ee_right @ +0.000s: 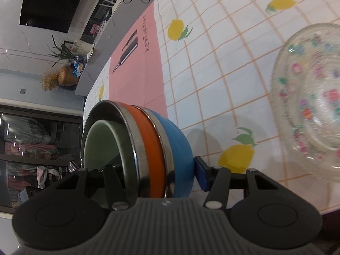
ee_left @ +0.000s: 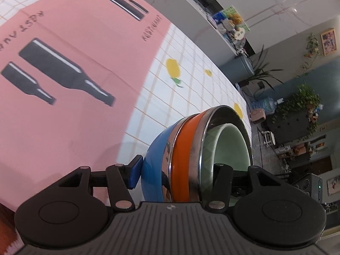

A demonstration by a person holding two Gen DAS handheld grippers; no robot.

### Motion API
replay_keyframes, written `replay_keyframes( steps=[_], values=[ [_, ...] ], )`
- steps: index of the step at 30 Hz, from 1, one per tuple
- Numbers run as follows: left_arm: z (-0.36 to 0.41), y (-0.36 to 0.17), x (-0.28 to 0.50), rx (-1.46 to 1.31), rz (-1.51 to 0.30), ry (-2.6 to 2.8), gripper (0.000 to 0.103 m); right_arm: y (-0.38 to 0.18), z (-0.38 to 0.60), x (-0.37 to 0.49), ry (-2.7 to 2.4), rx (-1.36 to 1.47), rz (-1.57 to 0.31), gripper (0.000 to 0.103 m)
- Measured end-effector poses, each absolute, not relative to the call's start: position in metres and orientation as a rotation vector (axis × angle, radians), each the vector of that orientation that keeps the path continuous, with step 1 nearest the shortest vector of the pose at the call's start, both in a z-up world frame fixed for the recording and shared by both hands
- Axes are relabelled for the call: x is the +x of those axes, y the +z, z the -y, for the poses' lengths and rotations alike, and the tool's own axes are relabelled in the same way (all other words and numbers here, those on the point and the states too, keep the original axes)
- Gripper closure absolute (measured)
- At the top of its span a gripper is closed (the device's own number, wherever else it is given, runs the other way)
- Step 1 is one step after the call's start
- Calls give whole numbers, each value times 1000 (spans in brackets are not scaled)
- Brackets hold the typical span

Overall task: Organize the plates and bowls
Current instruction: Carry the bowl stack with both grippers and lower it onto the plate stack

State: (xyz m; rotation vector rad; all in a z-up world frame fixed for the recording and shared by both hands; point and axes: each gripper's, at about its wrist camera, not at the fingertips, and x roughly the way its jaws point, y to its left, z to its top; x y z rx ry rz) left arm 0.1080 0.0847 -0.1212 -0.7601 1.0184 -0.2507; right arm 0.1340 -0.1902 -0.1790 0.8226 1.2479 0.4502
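Both the left gripper [ee_left: 178, 170] and right gripper [ee_right: 157, 170] clamp the nested bowl stack [ee_left: 184, 148] sideways, half-open, above the lemon-print tablecloth [ee_right: 212, 74].

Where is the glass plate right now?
In the right wrist view, the flowered glass plate lies on the lemon-print tablecloth at the right edge, apart from the held bowl stack.

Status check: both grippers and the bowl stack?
Left gripper, right gripper both clamped on nested bowl stack, opposite sides. Stack tilted on edge. Glass plate nearby on tablecloth, apart.
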Motion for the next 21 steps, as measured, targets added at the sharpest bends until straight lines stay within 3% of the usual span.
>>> replay_keyframes(
  steps=[21],
  values=[
    [28,-121,138,-689,-1077,-445,42,-161,307,105,285,894,-1117,49]
  ],
)
